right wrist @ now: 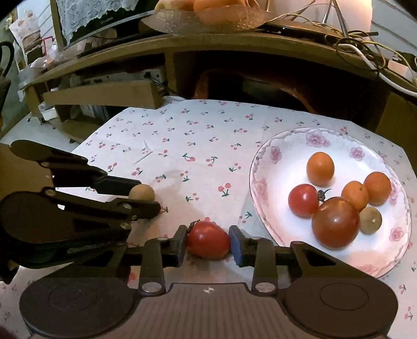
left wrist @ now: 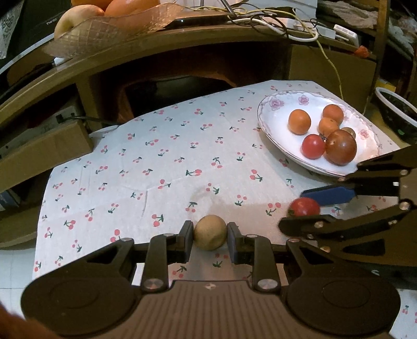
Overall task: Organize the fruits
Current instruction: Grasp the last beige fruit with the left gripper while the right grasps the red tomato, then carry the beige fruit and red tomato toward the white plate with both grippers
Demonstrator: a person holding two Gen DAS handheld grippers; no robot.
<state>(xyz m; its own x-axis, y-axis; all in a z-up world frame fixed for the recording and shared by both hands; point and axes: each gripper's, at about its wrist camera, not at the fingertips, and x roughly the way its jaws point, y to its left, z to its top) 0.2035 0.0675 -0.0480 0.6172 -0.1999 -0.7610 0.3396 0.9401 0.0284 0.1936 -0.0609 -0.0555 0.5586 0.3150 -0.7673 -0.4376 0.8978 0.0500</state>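
Observation:
A small tan round fruit (left wrist: pixel 209 229) rests on the cherry-print cloth (left wrist: pixel 156 156), and my left gripper (left wrist: pixel 209 236) is shut on it, a pad on each side. Just to its right a red tomato (right wrist: pixel 208 238) lies on the cloth with my right gripper (right wrist: pixel 208 243) shut on it. Each gripper shows in the other's view: the right gripper (left wrist: pixel 293 208) with the tomato (left wrist: pixel 306 206), the left gripper (right wrist: pixel 149 195) with the tan fruit (right wrist: pixel 143 192). The flowered white plate (right wrist: pixel 260 182), far right, holds several orange and red fruits and one tan fruit.
A wooden cabinet stands behind the table; on it are a glass dish (left wrist: pixel 104 28) of large fruit and tangled cables (left wrist: pixel 273 23). A cardboard box (left wrist: pixel 39 151) lies at the left. A dark bowl (left wrist: pixel 396 109) sits beyond the plate (left wrist: pixel 273 122).

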